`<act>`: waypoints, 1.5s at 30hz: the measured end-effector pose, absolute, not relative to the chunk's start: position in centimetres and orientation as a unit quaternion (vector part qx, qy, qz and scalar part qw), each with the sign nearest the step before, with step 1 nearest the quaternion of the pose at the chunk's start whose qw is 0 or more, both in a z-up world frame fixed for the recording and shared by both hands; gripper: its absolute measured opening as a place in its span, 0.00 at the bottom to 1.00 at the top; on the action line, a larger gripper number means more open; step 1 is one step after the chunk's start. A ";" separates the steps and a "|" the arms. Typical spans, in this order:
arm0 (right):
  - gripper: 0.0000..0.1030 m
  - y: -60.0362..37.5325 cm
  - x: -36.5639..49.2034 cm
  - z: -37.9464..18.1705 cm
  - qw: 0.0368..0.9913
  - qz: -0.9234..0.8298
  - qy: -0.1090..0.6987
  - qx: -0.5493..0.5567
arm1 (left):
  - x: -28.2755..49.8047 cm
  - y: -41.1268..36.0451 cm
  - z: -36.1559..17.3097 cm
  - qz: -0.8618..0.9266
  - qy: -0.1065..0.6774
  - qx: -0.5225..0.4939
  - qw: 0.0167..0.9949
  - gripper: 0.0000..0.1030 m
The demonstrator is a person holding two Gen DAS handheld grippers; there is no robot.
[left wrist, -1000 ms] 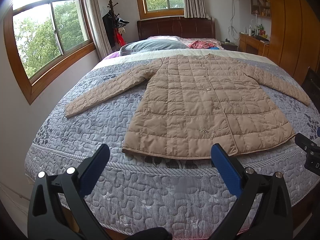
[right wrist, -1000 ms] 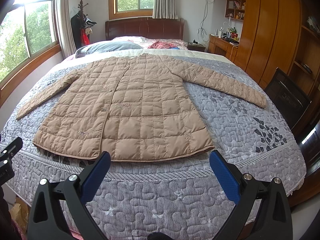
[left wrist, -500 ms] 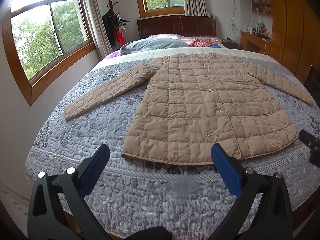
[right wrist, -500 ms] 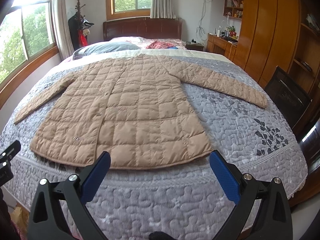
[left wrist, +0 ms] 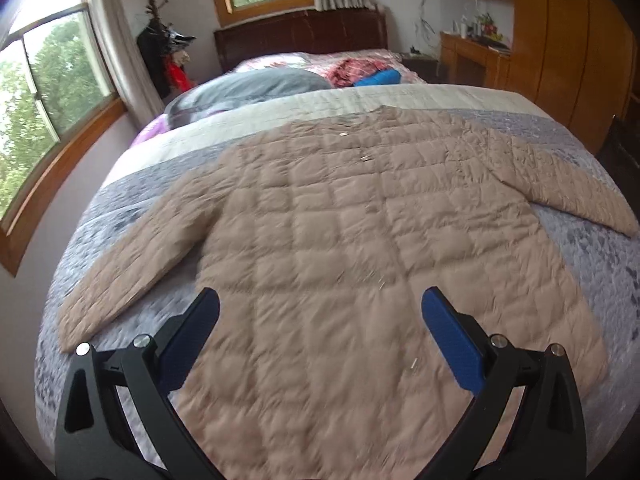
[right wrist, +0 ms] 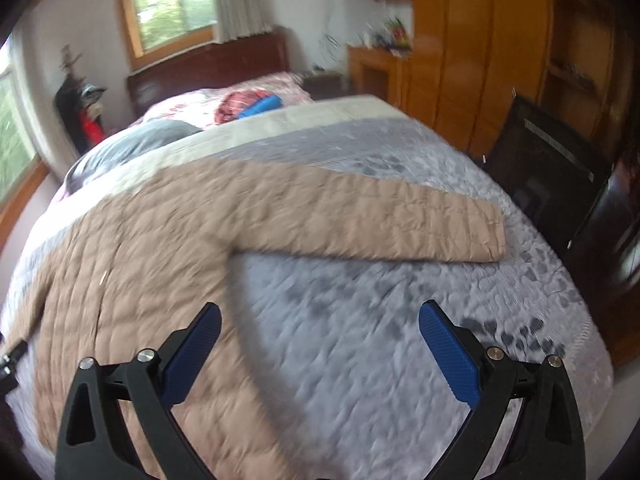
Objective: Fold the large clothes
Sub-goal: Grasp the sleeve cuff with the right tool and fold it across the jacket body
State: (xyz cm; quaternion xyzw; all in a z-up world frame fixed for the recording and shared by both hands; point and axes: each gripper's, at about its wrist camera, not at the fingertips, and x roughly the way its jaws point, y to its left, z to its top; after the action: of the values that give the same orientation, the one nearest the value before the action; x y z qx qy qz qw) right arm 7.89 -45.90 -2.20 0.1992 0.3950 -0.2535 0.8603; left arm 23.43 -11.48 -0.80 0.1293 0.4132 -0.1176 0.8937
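A tan quilted coat (left wrist: 320, 240) lies flat and buttoned on the grey bedspread (left wrist: 120, 208), collar toward the headboard, both sleeves spread out. My left gripper (left wrist: 320, 312) hovers open over the coat's lower body, holding nothing. In the right wrist view the coat's body (right wrist: 132, 264) fills the left side and its right sleeve (right wrist: 380, 224) stretches to a cuff at the right. My right gripper (right wrist: 320, 328) stands open above the bedspread (right wrist: 380, 320) below that sleeve, its left finger over the coat's side edge. The view is blurred by motion.
Pillows and a red and blue bundle (left wrist: 360, 72) lie near the dark headboard (left wrist: 300, 36). Windows line the left wall. A wooden wardrobe (right wrist: 480, 52) and a dark chair (right wrist: 548, 176) stand close along the bed's right side.
Both grippers have moved forward from the foot of the bed over the coat. The right one has swung rightward toward the right sleeve. Both stayed open.
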 end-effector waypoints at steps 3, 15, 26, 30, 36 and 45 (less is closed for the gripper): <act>0.96 -51.6 9.1 -3.3 0.840 -0.263 0.403 0.249 | 27.8 -15.5 -1.7 -0.142 0.435 0.128 0.880 0.97; 0.96 -69.6 10.6 -11.4 0.776 -0.268 0.454 0.346 | 37.1 -26.2 -7.7 -0.172 0.509 0.119 0.835 0.97; 0.88 -73.8 9.6 -15.8 0.751 -0.262 0.467 0.386 | 40.4 -29.6 -10.7 -0.172 0.527 0.105 0.826 0.97; 0.65 -74.3 9.4 -16.2 0.753 -0.271 0.451 0.395 | 40.6 -29.6 -11.8 -0.183 0.541 0.089 0.816 0.96; 0.09 -74.9 8.2 -15.8 0.758 -0.266 0.435 0.408 | 40.7 -29.5 -12.9 -0.187 0.535 0.084 0.820 0.96; 0.03 -70.5 10.6 -10.1 0.825 -0.162 0.356 0.407 | 39.4 -27.0 -11.4 -0.222 0.525 0.052 0.820 0.95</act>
State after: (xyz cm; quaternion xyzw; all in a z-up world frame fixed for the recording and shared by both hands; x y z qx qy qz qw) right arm 10.59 -70.45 -10.09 0.4074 0.3564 -0.1616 0.8252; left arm 39.38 -27.05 -11.43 0.0525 0.5253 -0.2216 0.8199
